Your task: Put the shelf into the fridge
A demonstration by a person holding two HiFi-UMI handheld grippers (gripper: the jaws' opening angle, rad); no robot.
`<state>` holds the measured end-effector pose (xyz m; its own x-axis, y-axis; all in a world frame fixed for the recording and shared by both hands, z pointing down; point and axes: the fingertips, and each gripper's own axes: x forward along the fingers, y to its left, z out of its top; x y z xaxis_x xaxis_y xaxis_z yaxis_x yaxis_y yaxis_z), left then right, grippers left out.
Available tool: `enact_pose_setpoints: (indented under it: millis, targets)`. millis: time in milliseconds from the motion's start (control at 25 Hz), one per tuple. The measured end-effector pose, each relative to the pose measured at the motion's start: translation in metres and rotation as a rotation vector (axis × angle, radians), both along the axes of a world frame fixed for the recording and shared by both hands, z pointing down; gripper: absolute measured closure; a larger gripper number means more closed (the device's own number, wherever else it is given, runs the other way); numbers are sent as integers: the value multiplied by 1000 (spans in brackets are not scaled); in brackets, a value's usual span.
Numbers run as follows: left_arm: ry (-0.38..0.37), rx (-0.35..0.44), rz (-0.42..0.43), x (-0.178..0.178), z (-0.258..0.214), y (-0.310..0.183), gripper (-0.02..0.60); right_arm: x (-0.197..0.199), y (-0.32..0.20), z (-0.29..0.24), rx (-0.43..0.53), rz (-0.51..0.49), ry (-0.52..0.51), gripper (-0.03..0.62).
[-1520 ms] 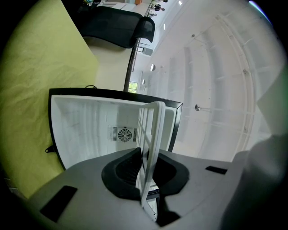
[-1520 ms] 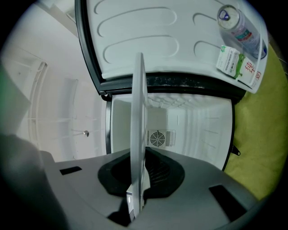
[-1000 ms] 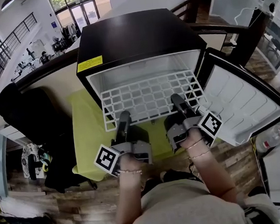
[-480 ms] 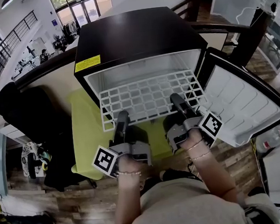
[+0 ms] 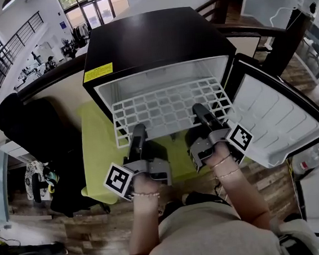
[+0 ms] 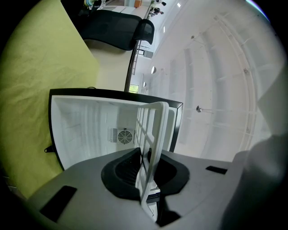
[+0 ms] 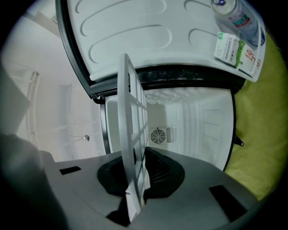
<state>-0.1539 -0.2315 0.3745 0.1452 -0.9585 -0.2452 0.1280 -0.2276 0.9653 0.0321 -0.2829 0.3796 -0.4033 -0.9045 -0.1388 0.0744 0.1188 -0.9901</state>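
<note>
From lower centre my arms reach forward; my left gripper and right gripper each clamp the near edge of the white shelf, partly inside the open fridge mid-frame, its door at right.

head: steeply down over fridge | gripper views: close, along jaws, facing fridge interior | shared: shelf, interior

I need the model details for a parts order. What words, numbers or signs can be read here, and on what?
Nothing can be quoted.
Too small to read: dark print on the yellow sticker on top of the fridge.
Blurred, unreadable: green print on the carton by the fridge door.
Unreadable: the coloured label on the bottle beside it.
</note>
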Motion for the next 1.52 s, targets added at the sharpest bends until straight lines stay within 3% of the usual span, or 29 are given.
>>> enact_pose_setpoints:
  millis: [1520]
  targets:
    - [-51,-18,7,-12,8,-36,551,-10,-26,5,-4,21,39,566]
